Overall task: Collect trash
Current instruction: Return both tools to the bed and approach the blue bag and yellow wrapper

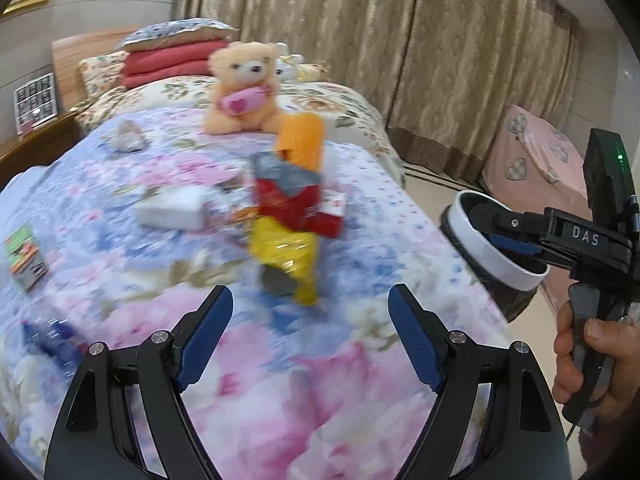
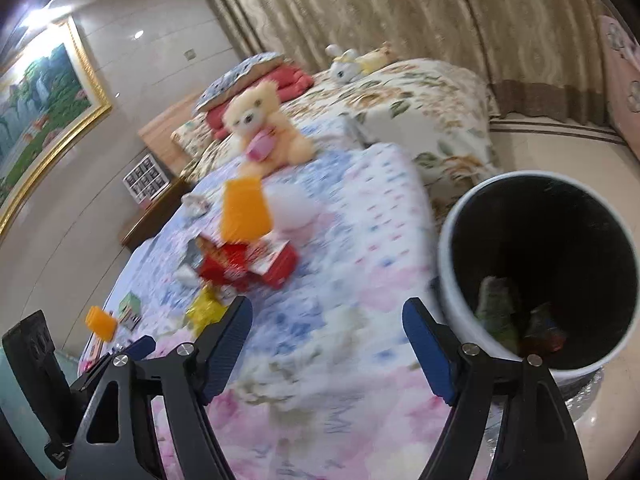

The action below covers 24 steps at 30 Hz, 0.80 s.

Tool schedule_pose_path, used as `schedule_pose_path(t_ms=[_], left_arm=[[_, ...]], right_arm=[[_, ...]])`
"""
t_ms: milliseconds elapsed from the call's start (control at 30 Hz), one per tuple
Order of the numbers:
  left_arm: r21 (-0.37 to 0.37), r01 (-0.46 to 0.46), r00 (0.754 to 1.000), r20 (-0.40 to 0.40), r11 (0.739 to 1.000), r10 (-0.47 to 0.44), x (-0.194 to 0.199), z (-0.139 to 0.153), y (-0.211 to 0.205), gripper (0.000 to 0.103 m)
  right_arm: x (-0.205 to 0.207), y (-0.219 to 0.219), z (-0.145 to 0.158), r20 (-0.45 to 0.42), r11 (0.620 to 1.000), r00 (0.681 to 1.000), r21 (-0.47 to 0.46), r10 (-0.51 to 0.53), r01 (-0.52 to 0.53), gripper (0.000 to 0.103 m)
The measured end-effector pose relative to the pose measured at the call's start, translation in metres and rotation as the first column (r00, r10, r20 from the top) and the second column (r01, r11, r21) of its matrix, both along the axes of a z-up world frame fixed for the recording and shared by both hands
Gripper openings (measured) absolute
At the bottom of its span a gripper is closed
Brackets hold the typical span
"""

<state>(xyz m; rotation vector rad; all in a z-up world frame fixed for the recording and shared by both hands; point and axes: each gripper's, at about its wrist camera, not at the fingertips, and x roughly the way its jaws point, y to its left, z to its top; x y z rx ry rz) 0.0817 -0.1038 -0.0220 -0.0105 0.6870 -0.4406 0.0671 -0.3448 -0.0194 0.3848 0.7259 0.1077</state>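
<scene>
Trash lies scattered across the middle of the bed [image 1: 120, 304], on a flowered quilt: a yellow wrapper [image 1: 286, 258] nearest the left gripper [image 1: 310, 334], a red packet [image 1: 298, 208] just behind it, an orange packet [image 1: 302, 144] further back by the teddy bear [image 1: 242, 88], a white box [image 1: 172, 210] to the left and a green carton [image 1: 24, 256] near the quilt's edge. Both pairs of tongs stand apart with nothing between them; the right gripper [image 2: 328, 346] sits beside the bin [image 2: 452, 280], which stands off the bed's corner and already holds a few wrappers at the bottom. Judging by this, a drop is done and the next pick is the step in hand. It would go best by taking the yellow wrapper first, since it is closest and lies clear at its near end, and by bringing the fingers down either side of its crumpled middle, low enough to catch the film yet not so low as to pinch the quilt with it. Wrappers like these look thin, shiny and light, so a firm close is needed or they may slip out on the way. The pile is blurred, so where red packet and yellow wrapper overlap is unclear; lifting slowly would show whether one drags the other.
</scene>
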Motion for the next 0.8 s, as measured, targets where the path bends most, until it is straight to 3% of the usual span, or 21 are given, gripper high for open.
schedule_pose_path(t_ms=[233,500,800], left_arm=[[-0.022,-0.103,0.994,-0.036,0.994,0.103,-0.014,-0.008,0.058,0.082],[-0.02,-0.185,0.982,-0.05,0.983,0.184,-0.035,-0.019,0.098,0.083],[-0.019,-0.354,0.932,-0.085,0.935,0.352,-0.029,-0.027,0.135,0.085]], right_arm=[[0.01,0.046,-0.012,-0.027,0.996,0.996,-0.001,0.087,-0.087,0.079],[0.021,0.086,-0.02,-0.048,0.988,0.987,0.021,0.156,-0.155,0.079],[0.031,0.117,-0.027,-0.047,0.983,0.982,0.007,0.182,-0.182,0.079]])
